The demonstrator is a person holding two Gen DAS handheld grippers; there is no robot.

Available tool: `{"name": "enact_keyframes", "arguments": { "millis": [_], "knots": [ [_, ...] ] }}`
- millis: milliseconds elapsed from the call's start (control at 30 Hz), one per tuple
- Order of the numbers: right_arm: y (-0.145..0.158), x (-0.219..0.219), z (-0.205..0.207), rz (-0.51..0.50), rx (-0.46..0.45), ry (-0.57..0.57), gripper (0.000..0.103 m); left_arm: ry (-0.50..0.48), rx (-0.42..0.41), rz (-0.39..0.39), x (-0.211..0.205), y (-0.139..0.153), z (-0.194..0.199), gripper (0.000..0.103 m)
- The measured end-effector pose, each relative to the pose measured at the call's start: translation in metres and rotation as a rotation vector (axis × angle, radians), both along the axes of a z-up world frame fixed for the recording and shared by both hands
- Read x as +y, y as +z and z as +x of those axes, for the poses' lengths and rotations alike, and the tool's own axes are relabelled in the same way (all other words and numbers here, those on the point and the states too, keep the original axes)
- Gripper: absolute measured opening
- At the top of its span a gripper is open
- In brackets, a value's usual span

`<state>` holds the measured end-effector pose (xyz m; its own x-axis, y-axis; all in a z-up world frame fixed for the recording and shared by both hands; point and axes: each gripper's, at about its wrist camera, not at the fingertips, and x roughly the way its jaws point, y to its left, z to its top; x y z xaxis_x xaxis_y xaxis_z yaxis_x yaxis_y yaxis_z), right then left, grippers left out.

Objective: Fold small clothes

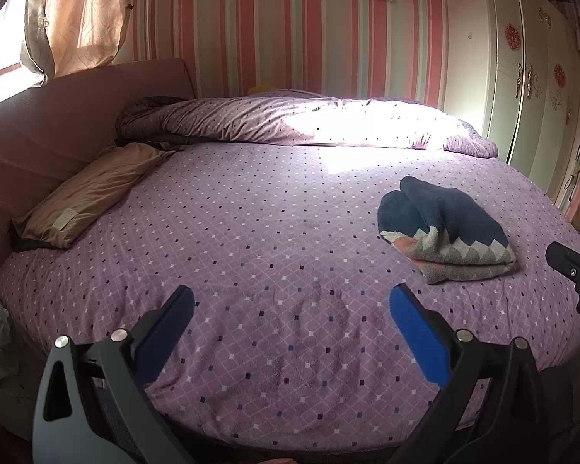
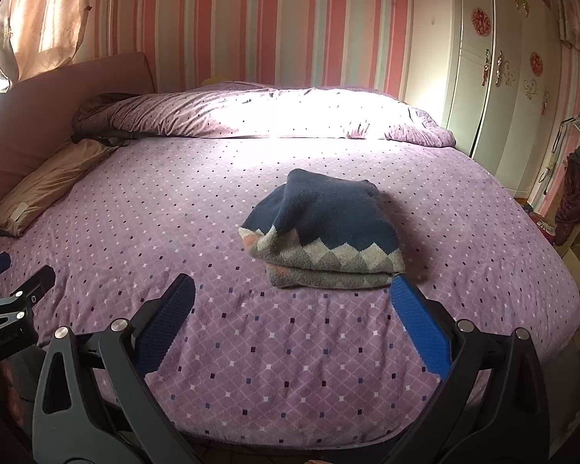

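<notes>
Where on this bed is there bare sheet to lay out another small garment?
Bare sheet runs from the folded blue socks left to the tan pillow, and forward to the left gripper. Crowded along the back, where the rolled duvet lies.

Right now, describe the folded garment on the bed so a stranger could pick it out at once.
Start from the bed's purple dotted sheet, with the rolled duvet along its far side. On the open sheet just ahead of the right tongs lies the folded knit. It alone is navy with a grey, white and pink zigzag band; the tan pillow by the headboard is plain.
</notes>
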<state>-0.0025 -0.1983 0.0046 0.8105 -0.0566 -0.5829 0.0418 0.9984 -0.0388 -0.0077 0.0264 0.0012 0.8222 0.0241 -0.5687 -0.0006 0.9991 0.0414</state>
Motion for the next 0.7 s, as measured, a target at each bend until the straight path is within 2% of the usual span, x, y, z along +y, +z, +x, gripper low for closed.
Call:
{"name": "enact_keyframes", "arguments": {
  "millis": [500,700],
  "knots": [
    [-0.008,0.005,0.010,-0.005,0.016,0.012,0.100,0.044,-0.012,-0.026,0.004,0.005,0.007,0.101],
    [-0.010,0.011,0.009,-0.067,0.002,-0.002,0.100,0.033,-0.006,-0.029,0.001,0.004,0.006,0.101]
  ]
}}
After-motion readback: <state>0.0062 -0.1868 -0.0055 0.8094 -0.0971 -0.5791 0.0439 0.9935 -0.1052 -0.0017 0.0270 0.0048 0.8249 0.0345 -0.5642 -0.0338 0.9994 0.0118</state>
